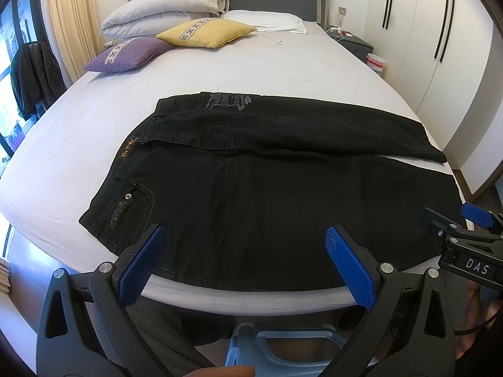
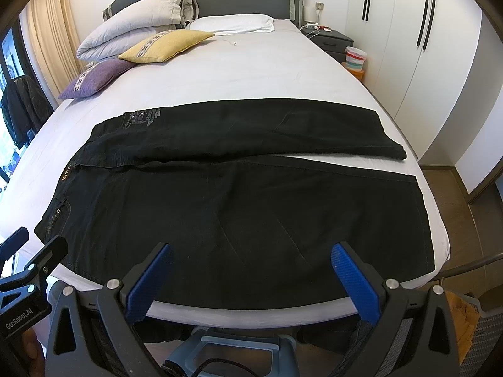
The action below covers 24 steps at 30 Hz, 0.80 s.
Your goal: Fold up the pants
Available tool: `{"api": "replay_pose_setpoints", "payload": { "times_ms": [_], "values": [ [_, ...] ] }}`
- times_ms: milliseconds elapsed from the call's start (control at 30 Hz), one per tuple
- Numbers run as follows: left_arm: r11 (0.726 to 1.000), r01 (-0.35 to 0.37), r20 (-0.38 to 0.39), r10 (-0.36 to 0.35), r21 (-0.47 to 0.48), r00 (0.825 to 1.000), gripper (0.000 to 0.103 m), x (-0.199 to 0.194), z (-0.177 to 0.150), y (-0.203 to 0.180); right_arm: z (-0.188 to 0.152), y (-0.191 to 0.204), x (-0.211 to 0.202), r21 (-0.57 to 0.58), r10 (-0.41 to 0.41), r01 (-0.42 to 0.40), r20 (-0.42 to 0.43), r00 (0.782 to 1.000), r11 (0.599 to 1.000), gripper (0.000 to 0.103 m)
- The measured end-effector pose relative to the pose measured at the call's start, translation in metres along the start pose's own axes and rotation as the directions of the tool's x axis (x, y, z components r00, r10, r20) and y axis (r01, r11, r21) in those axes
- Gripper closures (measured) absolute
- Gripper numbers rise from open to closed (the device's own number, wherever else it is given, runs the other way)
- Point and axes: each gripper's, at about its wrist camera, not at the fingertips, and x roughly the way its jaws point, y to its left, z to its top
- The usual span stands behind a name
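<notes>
Black pants (image 1: 267,194) lie flat across the foot of the bed, waist to the left, legs running right; they also show in the right wrist view (image 2: 239,207). The two legs lie side by side, the far one with a grey print near the waist. My left gripper (image 1: 245,242) is open and empty, hovering over the near leg by the bed's front edge. My right gripper (image 2: 251,257) is open and empty, over the near leg further right. The right gripper also shows at the right edge of the left wrist view (image 1: 456,223), and the left gripper at the left edge of the right wrist view (image 2: 28,251).
The bed (image 1: 283,66) has a light sheet. A purple cushion (image 1: 125,55), a yellow cushion (image 1: 204,33), a folded duvet (image 1: 166,3) and a white pillow (image 1: 267,20) lie at the head. A nightstand (image 2: 330,39) and white wardrobe (image 2: 424,47) stand right.
</notes>
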Motion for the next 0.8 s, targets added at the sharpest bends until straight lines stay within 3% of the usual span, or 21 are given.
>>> {"api": "replay_pose_setpoints", "payload": {
  "times_ms": [800],
  "values": [
    [1.0,0.001,-0.011,-0.001,0.002,1.0,0.0,0.011,-0.009,0.007,-0.004,0.001,0.004,0.003,0.006,-0.006,-0.011,1.0,1.0,0.0]
  ]
}}
